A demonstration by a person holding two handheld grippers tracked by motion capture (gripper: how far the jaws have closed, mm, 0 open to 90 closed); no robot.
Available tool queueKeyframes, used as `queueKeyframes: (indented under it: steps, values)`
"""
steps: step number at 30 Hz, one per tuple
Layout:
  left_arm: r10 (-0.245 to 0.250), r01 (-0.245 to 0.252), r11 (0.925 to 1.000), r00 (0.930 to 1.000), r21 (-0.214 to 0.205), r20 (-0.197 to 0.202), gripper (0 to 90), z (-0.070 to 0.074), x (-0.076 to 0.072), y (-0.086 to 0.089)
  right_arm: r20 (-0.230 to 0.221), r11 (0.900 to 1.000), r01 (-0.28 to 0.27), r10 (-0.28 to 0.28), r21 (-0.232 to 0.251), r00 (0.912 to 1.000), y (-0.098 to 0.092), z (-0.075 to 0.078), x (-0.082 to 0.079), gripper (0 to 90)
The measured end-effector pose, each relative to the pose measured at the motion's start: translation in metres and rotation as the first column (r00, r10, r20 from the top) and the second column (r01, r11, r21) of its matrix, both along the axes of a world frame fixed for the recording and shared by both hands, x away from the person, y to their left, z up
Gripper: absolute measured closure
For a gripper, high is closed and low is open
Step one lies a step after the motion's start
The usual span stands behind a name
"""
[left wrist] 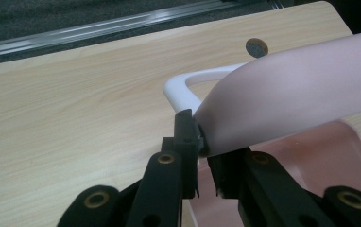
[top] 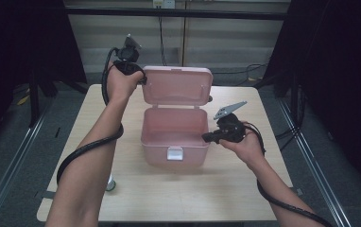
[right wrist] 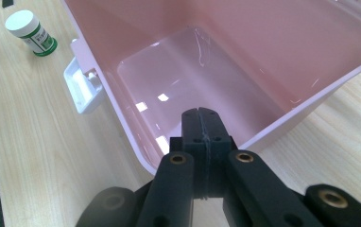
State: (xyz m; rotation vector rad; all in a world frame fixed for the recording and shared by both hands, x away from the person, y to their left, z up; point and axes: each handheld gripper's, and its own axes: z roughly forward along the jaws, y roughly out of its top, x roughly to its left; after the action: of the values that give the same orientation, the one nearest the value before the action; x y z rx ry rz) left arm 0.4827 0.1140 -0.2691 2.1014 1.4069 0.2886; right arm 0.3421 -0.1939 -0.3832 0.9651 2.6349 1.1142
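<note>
The left tongs (top: 143,79) are holding the lid (top: 177,85) of the pink box (top: 174,135) upright, so that the opening is staying accessible from above. In the left gripper view, the tongs (left wrist: 198,142) are clamped on the lid's edge (left wrist: 282,94) at one corner, just beside the white carry handle (left wrist: 181,92); gripping at the corner is keeping the arm clear of the opening. The person's left hand (top: 120,81) is raised behind and to the left of the box for this reason.

The box is standing near the middle of the surface (top: 226,189), with its white latch (top: 175,153) facing the person. Its interior (right wrist: 202,75) is bare and is reflecting the room lights.

The right tongs (top: 206,138) are resting at the right-hand rim of the box. In the right gripper view, these tongs (right wrist: 202,124) are pressed together with nothing between them, and are pointing down over the rim (right wrist: 136,142) into the cavity. This placement is probably steadying the box body against the pull on the lid, although contact with the rim cannot be confirmed.

A small white-capped bottle with a green label (right wrist: 31,33) is standing on the surface to the left of the box, apart from it. It is likely the next item for loading, which would explain why the lid is being held open.
</note>
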Motion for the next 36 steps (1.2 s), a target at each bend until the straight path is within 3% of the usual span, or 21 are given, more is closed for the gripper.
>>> queueKeyframes:
  steps: [12, 36]
  values:
    - [0.009, -0.009, 1.0000, 0.9999, 0.002, -0.004, 82.8, 0.000, 0.007, -0.002, -0.002, 0.9999, -0.009, 0.009, 0.012, 1.0000, 0.000, -0.002, 0.000, 90.0]
    - [0.016, -0.016, 0.9999, 0.9999, 0.001, -0.002, 83.3, -0.004, 0.020, -0.004, 0.003, 0.9978, -0.047, 0.047, -0.047, 0.9989, 0.009, -0.004, 0.000, 90.0]
